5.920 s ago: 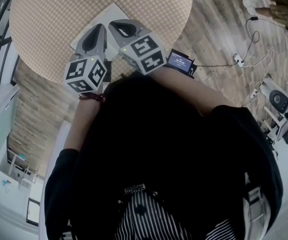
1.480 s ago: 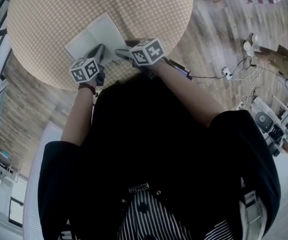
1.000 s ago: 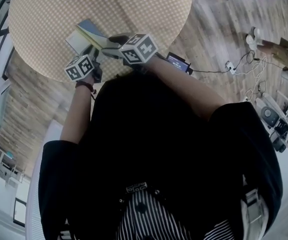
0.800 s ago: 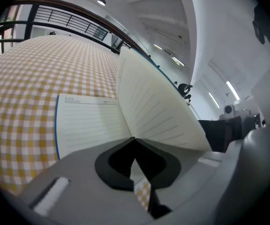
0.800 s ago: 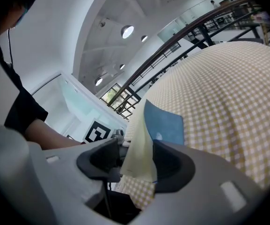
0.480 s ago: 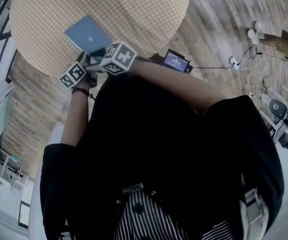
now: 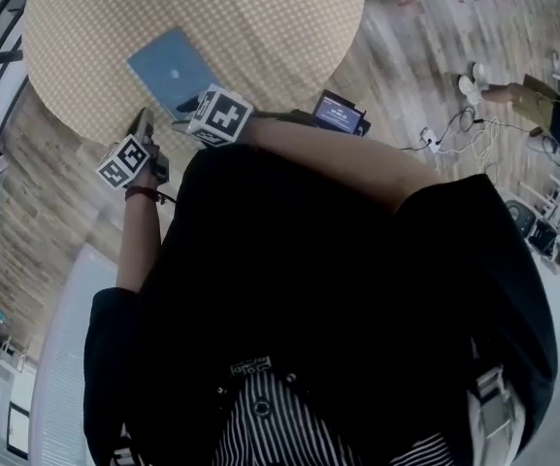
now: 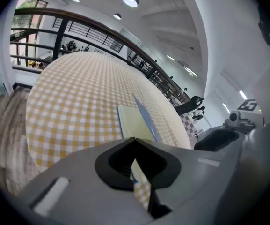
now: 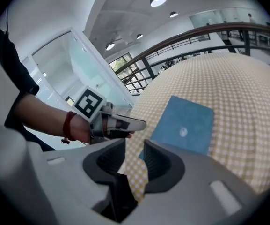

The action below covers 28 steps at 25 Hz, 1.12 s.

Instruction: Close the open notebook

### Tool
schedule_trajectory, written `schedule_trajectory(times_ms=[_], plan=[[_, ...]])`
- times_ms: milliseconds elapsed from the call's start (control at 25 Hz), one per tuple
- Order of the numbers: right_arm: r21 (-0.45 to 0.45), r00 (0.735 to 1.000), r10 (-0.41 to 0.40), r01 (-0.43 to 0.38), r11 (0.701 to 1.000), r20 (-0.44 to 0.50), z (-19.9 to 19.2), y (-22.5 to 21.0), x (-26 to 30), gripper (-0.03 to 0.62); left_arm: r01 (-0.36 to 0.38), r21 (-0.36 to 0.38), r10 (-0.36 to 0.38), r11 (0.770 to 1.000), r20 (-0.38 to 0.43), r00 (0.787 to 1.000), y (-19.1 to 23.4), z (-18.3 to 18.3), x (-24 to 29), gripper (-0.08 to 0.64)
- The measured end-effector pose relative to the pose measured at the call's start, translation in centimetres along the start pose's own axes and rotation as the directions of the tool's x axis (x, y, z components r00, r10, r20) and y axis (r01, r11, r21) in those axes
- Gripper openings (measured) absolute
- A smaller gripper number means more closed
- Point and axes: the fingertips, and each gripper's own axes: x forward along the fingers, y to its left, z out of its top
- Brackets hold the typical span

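The notebook (image 7: 173, 71) lies closed and flat on the round checkered table (image 7: 260, 17), blue cover up. It also shows in the left gripper view, notebook (image 8: 137, 121), and in the right gripper view, notebook (image 9: 186, 125). My right gripper (image 7: 190, 105) hovers at the notebook's near corner. Its jaws have just been closing; the right gripper (image 9: 134, 146) still shows a gap with nothing in it. My left gripper (image 7: 144, 124) is off to the left by the table's edge, apart from the notebook. The left gripper (image 8: 134, 142) has its tips touching, empty.
A small device with a lit screen (image 7: 338, 115) sits by my right forearm. Cables and gear (image 7: 474, 115) lie on the wooden floor at right, beside a person's foot (image 7: 508, 92). A dark railing (image 8: 78, 29) runs behind the table.
The notebook's cover has swung over and come down flat, white pages hidden under blue. Both grippers have drawn back from it, the left one sliding out to the table's left edge.
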Motion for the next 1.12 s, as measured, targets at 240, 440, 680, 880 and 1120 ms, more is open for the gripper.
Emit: schedule_trajectory(times_ms=[240,440,680,880,1120], plan=[[-0.015,0.992,-0.127,0.127,0.992,0.022,1.2,-2.5,-3.2,0.003,0.175,0.102,-0.184,0.979,0.091,0.979,-7.7,4.0,-2.7,0.003],[0.367,0.961,-0.205,0.126,0.922,0.184,3.5,-5.2,-7.0,0.003,0.284,0.207,-0.301,0.936,0.055,0.952,-13.7,5.6,-3.0,0.003],[0.326,0.888,-0.344,0.241,0.914,0.306,7.3,-8.7,-13.9,0.002,0.303,0.321,-0.334,0.897,0.047,0.941,-18.8,9.9,-1.3,0.002],[0.379,0.829,-0.424,0.284,0.881,0.365,7.2,-10.5,-17.5,0.002,0.235,0.395,-0.291,0.888,0.086,0.953,-20.7,11.5,-0.9,0.002],[0.4,0.813,-0.429,0.27,0.876,0.393,6.2,-8.3,-16.3,0.002,0.205,0.363,-0.247,0.909,0.074,0.966,-19.9,8.4,-1.7,0.002]])
